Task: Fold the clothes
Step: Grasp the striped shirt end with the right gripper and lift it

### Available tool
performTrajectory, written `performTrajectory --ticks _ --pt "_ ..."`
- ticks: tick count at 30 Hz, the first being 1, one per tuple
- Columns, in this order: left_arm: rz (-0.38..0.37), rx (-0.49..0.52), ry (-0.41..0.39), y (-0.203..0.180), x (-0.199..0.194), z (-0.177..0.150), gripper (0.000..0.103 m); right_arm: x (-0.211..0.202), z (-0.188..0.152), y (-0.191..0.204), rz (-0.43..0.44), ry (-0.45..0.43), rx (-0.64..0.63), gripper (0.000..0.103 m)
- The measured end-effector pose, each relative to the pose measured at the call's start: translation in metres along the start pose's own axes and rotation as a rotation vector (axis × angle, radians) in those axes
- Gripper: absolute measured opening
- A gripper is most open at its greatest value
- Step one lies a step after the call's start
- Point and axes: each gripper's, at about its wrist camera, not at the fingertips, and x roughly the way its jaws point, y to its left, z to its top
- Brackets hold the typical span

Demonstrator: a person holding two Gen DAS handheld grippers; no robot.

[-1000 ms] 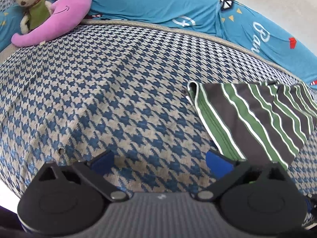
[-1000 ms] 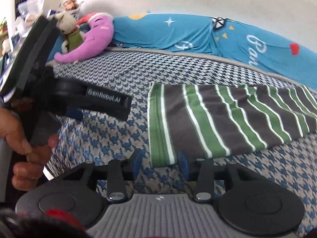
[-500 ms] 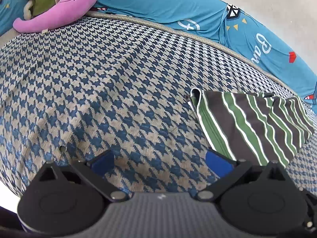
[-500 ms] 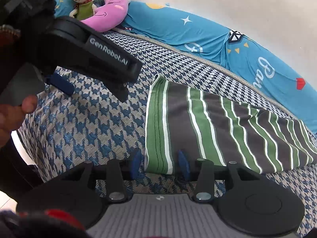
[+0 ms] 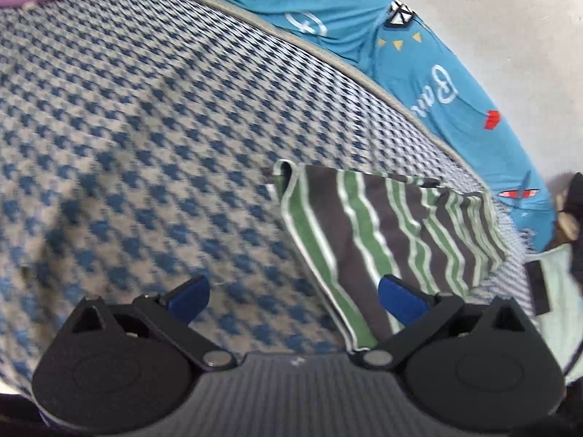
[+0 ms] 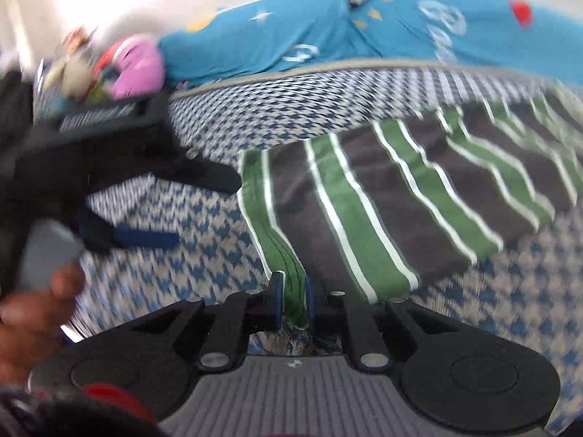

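Observation:
A folded garment [image 5: 386, 225] with green, grey and white stripes lies on the houndstooth bed cover [image 5: 145, 145]. In the right wrist view the striped garment [image 6: 382, 211] fills the middle, and my right gripper [image 6: 291, 302] is shut on its near green hem, which is lifted slightly. My left gripper [image 5: 291, 295] is open above the cover; its right blue pad [image 5: 400, 295] overlaps the garment's near edge with nothing between the fingers. The left gripper [image 6: 120, 167] also shows in the right wrist view, left of the garment, held by a hand [image 6: 32, 313].
Blue patterned pillows [image 5: 364, 32] line the far edge of the bed against a white wall. A purple plush toy [image 6: 138, 69] sits at the far left corner. A pale green cloth [image 5: 557, 291] lies beyond the bed's right edge.
My right gripper has shut on the garment's green hem and pulled it up. My left gripper has shifted right toward the garment's edge, still open.

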Motion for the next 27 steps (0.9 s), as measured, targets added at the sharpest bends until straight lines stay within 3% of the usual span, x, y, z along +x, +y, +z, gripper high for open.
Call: performTrajectory --ticks 4,11,18,20,22,25,27 --pt "-0.077 -0.053 0.064 -0.002 0.016 0.002 0.103 -0.005 0.001 -0.015 0.030 -0.009 0.093 0.012" --pt "-0.140 -0.068 0.121 -0.013 0.041 0.004 0.103 -0.005 0.010 -0.029 0.039 -0.026 0.164 0.010" --pt "-0.210 -0.073 0.170 -0.024 0.063 0.015 0.097 -0.010 0.009 -0.023 0.036 -0.042 0.086 0.011" --pt "-0.225 -0.071 0.180 -0.026 0.068 0.019 0.094 -0.014 0.008 -0.015 0.025 -0.057 0.012 0.015" --pt "-0.241 -0.072 0.186 -0.028 0.069 0.019 0.094 -0.017 0.004 -0.005 0.012 -0.074 -0.072 0.029" --pt "-0.250 -0.054 0.186 -0.030 0.065 0.018 0.094 -0.022 -0.003 0.010 0.002 -0.110 -0.191 0.042" --pt "-0.246 -0.033 0.181 -0.034 0.064 0.018 0.094 -0.024 -0.009 0.020 0.005 -0.127 -0.260 0.046"
